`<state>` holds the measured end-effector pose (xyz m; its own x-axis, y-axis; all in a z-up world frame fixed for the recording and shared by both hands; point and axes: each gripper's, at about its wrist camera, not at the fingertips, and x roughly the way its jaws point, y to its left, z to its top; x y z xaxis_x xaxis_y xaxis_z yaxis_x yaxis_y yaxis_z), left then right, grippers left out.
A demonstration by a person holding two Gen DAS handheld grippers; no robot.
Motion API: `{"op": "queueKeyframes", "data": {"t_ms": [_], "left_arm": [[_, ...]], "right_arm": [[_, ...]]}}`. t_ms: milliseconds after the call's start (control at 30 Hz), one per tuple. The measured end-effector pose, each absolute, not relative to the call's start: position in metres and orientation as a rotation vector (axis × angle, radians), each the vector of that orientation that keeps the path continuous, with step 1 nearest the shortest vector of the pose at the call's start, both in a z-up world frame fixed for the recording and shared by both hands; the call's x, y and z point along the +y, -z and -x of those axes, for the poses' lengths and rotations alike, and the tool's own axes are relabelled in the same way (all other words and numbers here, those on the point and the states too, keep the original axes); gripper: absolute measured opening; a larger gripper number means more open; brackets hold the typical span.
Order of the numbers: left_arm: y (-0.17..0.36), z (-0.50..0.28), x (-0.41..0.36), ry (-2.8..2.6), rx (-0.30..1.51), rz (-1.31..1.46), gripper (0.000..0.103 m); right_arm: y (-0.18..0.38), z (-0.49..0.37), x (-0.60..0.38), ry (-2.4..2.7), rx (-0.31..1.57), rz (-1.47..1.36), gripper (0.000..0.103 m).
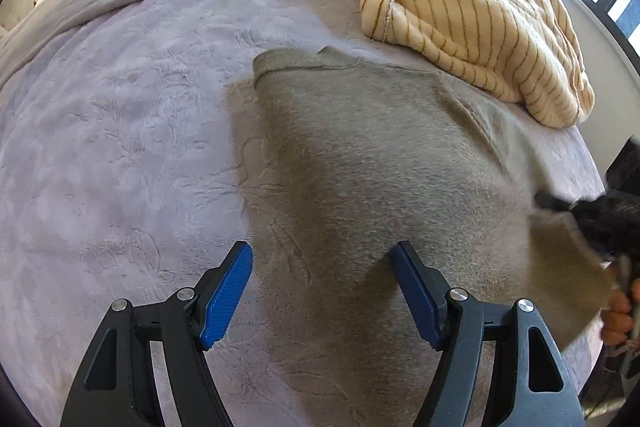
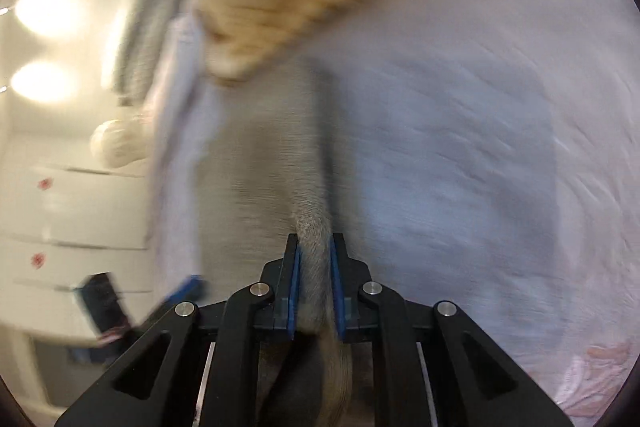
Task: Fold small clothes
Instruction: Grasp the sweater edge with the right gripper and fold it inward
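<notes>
**Grey-brown garment pinched at 1 edge, spread across a plush bed cover**

Left gripper (image 1: 322, 259): 2 blue, finely textured pads (image 1: 228, 293) set wide apart on black, angular arms with round silver pins, holding nothing. Hovering over the near edge of the grey-brown garment (image 1: 372, 155), 1 finger above the cover, the other above the cloth.

Garment: soft, short-napped knit, matte, lying mostly flat on the bed cover (image 1: 120, 131), with a ribbed band along its far edge and a rounded corner at upper left. Right-hand side lifted off the bed and drawn up toward the right gripper (image 1: 600, 223), seen here only as a dark, blurred shape at the frame's edge.

Right gripper (image 2: 314, 247): blue pads pressed narrowly together on a bunched, rope-like fold of the same garment (image 2: 272, 167), which trails back between the fingers and under the black frame. Heavily motion-blurred view; finer detail probably not readable.

Bed cover: pale lilac plush with a faint embossed pattern, creased into soft ridges near the head of the bed.

Striped fleece (image 1: 472, 11): cream, thick and fluffy, with thin tan stripes and a stitched hem, heaped just beyond the garment's far edge, apparently touching it at the right.
</notes>
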<state>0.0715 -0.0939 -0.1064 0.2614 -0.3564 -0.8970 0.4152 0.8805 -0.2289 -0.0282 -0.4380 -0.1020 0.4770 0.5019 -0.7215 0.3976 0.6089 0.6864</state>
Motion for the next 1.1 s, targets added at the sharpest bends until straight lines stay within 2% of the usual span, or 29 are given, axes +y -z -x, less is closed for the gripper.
{"op": "queueKeyframes", "data": {"t_ms": [67,133,167,233,267,400,567,633,667,700,733,900,1000,1100], "left_arm": [[0.108,-0.073,-0.091,0.496,1.213,-0.055,0.085],[0.106,-0.070,-0.086,0.510,1.226,-0.058,0.085],[0.106,-0.068,-0.084,0.520,1.243,-0.053,0.085],[0.108,-0.065,-0.077,0.546,1.289,-0.014,0.085],[0.110,-0.062,-0.072,0.571,1.333,0.030,0.085],[0.123,-0.048,-0.060,0.624,1.484,0.159,0.085],[0.139,-0.023,-0.061,0.657,1.589,0.256,0.085],[0.139,-0.016,-0.069,0.663,1.578,0.224,0.085],[0.136,-0.013,-0.073,0.667,1.564,0.198,0.079],[0.132,-0.012,-0.076,0.675,1.546,0.178,0.065],[0.127,-0.011,-0.081,0.703,1.528,0.157,0.038],[0.113,-0.004,-0.086,0.764,1.463,0.029,0.034],[0.122,-0.001,-0.083,0.773,1.477,0.032,0.034],[0.129,0.002,-0.077,0.761,1.506,0.072,0.035]], "right_arm": [[0.104,0.037,-0.446,-0.071,1.093,-1.013,0.018],[0.092,0.050,-0.447,-0.056,1.080,-0.985,0.031],[0.087,0.059,-0.448,-0.059,1.078,-0.975,0.045],[0.073,0.078,-0.449,-0.093,1.059,-0.976,0.058],[0.064,0.088,-0.447,-0.111,1.041,-0.984,0.062],[0.049,0.124,-0.444,-0.130,0.996,-1.065,0.062],[0.072,0.123,-0.412,-0.172,1.035,-1.157,0.062],[0.080,0.118,-0.405,-0.147,1.057,-1.139,0.057],[0.082,0.113,-0.402,-0.123,1.054,-1.136,0.025],[0.083,0.109,-0.401,-0.108,1.050,-1.142,0.011],[0.081,0.106,-0.400,-0.096,1.038,-1.144,0.011],[0.076,0.119,-0.395,-0.026,1.044,-1.111,0.010],[0.116,0.140,-0.406,0.067,1.100,-1.214,0.010],[0.121,0.147,-0.409,0.085,1.110,-1.241,0.011]]}}
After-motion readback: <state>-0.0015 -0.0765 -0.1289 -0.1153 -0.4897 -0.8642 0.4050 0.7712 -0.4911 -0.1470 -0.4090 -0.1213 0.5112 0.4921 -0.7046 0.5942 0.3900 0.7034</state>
